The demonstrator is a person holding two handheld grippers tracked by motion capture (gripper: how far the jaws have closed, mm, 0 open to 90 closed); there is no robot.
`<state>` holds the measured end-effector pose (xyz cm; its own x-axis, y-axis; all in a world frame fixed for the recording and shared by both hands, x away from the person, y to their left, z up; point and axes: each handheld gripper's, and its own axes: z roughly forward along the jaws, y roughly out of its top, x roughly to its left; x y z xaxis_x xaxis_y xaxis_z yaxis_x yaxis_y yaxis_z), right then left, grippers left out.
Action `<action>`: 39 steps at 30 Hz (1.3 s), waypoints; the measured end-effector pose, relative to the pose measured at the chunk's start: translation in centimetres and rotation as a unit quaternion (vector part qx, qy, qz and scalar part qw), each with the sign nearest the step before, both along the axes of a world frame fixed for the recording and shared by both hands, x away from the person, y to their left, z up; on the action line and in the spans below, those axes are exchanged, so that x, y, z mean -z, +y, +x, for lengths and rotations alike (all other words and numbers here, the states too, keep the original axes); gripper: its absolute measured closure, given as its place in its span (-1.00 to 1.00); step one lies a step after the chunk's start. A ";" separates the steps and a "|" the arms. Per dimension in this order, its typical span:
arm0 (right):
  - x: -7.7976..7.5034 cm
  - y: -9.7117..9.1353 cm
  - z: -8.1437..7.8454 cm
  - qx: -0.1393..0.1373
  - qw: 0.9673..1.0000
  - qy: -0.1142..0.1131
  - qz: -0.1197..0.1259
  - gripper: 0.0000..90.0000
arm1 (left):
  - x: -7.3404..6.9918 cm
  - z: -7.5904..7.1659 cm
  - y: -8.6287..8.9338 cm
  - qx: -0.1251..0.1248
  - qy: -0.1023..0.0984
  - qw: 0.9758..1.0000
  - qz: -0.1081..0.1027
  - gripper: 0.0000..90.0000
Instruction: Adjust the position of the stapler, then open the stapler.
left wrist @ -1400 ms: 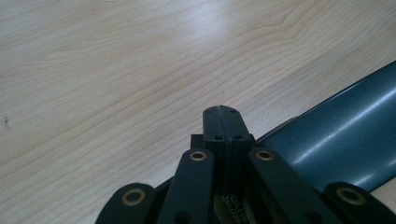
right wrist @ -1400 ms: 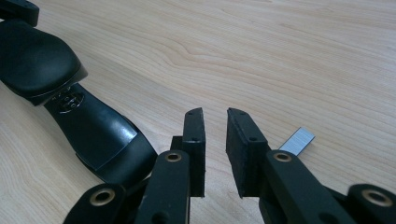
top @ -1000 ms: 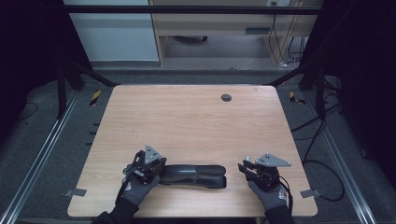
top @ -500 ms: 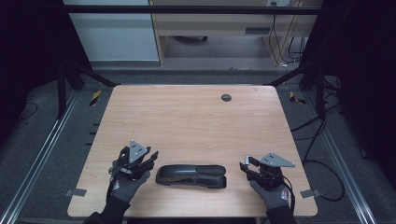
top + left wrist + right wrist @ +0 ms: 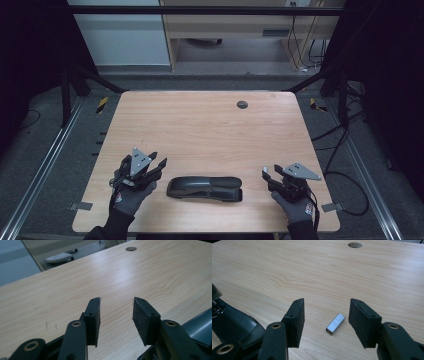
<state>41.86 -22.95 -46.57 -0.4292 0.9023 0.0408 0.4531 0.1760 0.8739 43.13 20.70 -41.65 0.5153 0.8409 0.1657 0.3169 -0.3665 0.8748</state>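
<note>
Right gripper (image 5: 325,322) has just been opening its jaws, now spread wide with a little block of staples (image 5: 335,323) lying on the table (image 5: 200,125) between them, untouched. Left gripper (image 5: 116,320) has been opening too, nothing between its jaws, sitting just beside the black stapler (image 5: 205,188).

Stapler (image 5: 205,188) on table (image 5: 210,130) near front edge, between both grippers, staple block (image 5: 335,323) at its right.

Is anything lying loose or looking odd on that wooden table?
One small thing: a strip of staples lies loose on the table, between the open right tongs but untouched, apart from the black stapler. Otherwise nothing looks spilled, broken or askew.
</note>
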 end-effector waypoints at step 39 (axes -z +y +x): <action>0.5 -0.5 0.1 -0.004 1.000 0.020 -0.006 0.07 | -3.2 -2.9 -3.7 0.141 0.001 0.986 0.089 -0.17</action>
